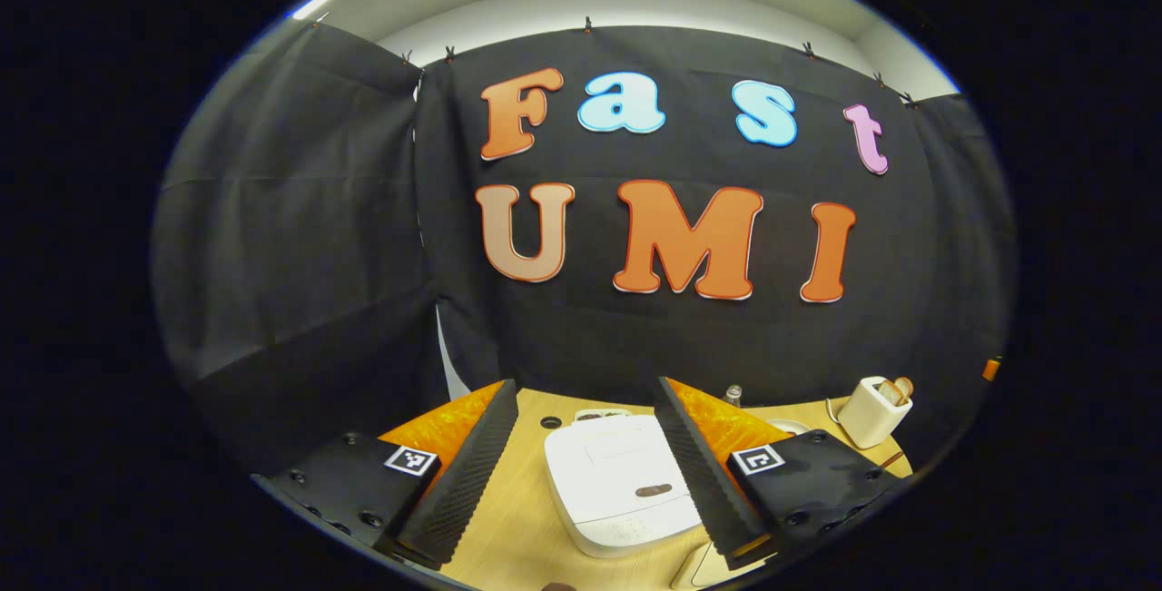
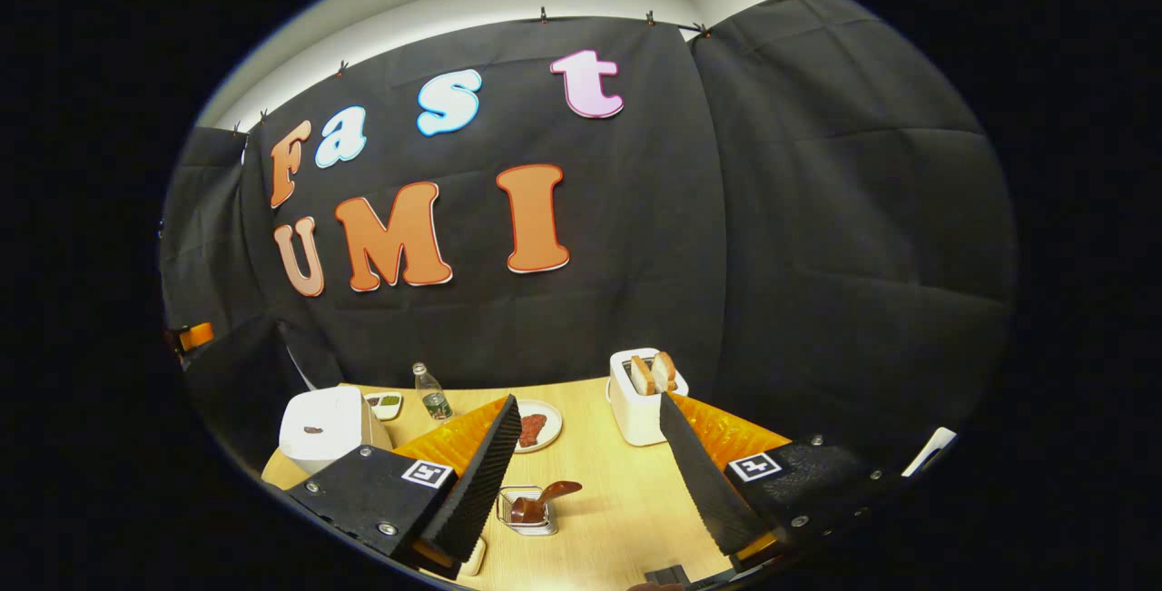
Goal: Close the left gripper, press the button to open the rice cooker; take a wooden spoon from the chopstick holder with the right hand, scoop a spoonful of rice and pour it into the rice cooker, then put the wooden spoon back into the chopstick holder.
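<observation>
The white rice cooker (image 1: 622, 482) sits on the wooden table (image 1: 517, 518) with its lid down and a brown button (image 1: 654, 489) on the front. My left gripper (image 1: 584, 387) hovers above it, open, with the cooker between the fingers' lines. In the right gripper view the cooker (image 2: 327, 428) stands at the far left. A small wire chopstick holder (image 2: 526, 518) holds a dark wooden spoon (image 2: 545, 496) just below my right gripper (image 2: 587, 400). That gripper is open and holds nothing.
A white toaster (image 2: 643, 396) with two bread slices stands at the back of the table (image 2: 617, 500). A plate (image 2: 536, 428), a bottle (image 2: 433, 394) and a small dish (image 2: 386, 403) lie between toaster and cooker. A pale container (image 1: 704, 568) sits by the cooker's front right.
</observation>
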Action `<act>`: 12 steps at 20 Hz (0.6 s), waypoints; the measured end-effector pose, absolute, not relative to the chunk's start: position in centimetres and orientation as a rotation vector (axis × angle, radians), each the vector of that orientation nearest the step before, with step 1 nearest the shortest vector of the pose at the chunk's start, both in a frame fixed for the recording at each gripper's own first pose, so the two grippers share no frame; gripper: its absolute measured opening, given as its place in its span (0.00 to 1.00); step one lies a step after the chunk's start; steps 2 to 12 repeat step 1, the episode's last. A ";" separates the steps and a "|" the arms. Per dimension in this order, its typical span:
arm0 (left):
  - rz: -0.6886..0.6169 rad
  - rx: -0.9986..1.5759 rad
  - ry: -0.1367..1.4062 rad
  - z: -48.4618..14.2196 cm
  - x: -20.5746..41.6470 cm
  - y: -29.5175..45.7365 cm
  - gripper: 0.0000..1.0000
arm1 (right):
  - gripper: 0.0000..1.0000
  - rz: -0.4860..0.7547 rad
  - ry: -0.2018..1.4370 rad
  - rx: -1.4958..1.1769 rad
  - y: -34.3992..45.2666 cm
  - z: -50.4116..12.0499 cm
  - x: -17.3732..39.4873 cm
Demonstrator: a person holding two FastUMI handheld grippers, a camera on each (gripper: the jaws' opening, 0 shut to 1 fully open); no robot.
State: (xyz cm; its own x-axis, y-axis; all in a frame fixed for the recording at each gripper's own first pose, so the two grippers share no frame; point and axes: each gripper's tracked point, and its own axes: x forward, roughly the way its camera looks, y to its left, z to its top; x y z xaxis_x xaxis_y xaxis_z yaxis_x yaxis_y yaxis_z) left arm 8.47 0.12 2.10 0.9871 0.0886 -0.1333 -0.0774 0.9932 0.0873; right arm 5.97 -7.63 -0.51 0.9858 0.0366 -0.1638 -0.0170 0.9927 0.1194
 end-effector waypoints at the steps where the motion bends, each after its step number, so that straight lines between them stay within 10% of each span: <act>1: 0.083 0.083 0.116 3.5 7.5 0.4 1.00 | 0.95 0.021 0.153 0.115 -8.0 0.2 5.8; 12: 0.083 0.083 0.116 3.5 7.5 0.4 1.00 | 0.95 0.021 0.153 0.115 -8.0 0.2 5.8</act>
